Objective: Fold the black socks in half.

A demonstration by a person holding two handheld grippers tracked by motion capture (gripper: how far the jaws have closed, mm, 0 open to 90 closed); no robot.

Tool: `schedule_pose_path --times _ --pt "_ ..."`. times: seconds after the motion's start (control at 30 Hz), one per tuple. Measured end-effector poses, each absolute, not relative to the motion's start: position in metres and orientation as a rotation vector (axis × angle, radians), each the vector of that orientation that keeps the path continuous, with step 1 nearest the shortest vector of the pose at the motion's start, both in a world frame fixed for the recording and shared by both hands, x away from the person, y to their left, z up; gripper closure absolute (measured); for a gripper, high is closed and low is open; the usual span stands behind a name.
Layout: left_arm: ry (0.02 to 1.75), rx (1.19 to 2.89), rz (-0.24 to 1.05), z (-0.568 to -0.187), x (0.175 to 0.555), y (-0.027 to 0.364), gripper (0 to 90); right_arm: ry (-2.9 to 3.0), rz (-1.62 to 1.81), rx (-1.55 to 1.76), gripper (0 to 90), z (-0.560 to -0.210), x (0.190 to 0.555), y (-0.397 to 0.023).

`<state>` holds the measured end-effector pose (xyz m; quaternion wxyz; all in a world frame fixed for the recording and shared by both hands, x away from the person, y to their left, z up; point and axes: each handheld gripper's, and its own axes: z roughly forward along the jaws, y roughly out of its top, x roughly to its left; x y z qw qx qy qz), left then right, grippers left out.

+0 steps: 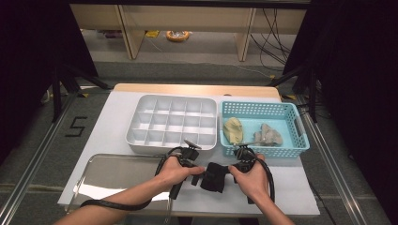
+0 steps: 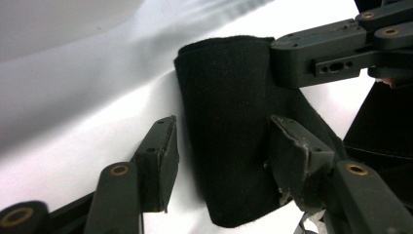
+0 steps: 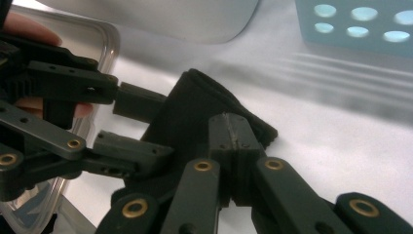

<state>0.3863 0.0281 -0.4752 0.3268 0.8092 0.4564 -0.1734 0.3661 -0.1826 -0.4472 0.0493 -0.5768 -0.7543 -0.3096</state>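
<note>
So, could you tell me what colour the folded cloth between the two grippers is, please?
The folded cloth is plain black; the left gripper view shows it best.

Your high view looks forward and down over the table, each gripper view rides close along its own jaws, all sharing the black cloth (image 1: pixel 214 176).

**Matt cloth, glossy tray, plastic bins**

The cloth (image 1: pixel 215 177) is black, soft and matt, with a fine felt-like nap. Left of it lies a metal tray (image 1: pixel 101 176), polished and glossy. The counter (image 1: pixel 291 187) under the cloth has a smooth white sheet cover with a faint sheen; its far edge shows light wood. Beyond the cloth, the organiser (image 1: pixel 141 140) is smooth pale-grey plastic, and the basket (image 1: pixel 263 110) is turquoise perforated plastic. Both tools (image 1: pixel 201 177) (image 1: pixel 231 171) are matt black plastic with brass-coloured rivets.
</note>
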Motion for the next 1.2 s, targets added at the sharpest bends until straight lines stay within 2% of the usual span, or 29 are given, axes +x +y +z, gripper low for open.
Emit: schedule_pose_path --times 0.23,0.93,1.1,1.2 --pt "1.198 2.116 -0.503 -0.479 0.386 0.023 49.2 -2.326 -0.938 -1.750 90.0 -0.449 0.366 -0.183" --pt "1.122 2.150 -0.436 -0.476 0.381 0.017 68.0 -2.300 -0.945 -1.756 89.6 -0.450 0.364 -0.182" --pt "1.110 2.155 -0.433 -0.475 0.381 0.018 70.0 -2.260 -0.924 -1.770 87.7 -0.446 0.362 -0.181" --pt "1.110 2.146 -0.437 -0.474 0.380 0.019 70.7 -2.282 -0.971 -1.743 83.5 -0.446 0.362 -0.184"
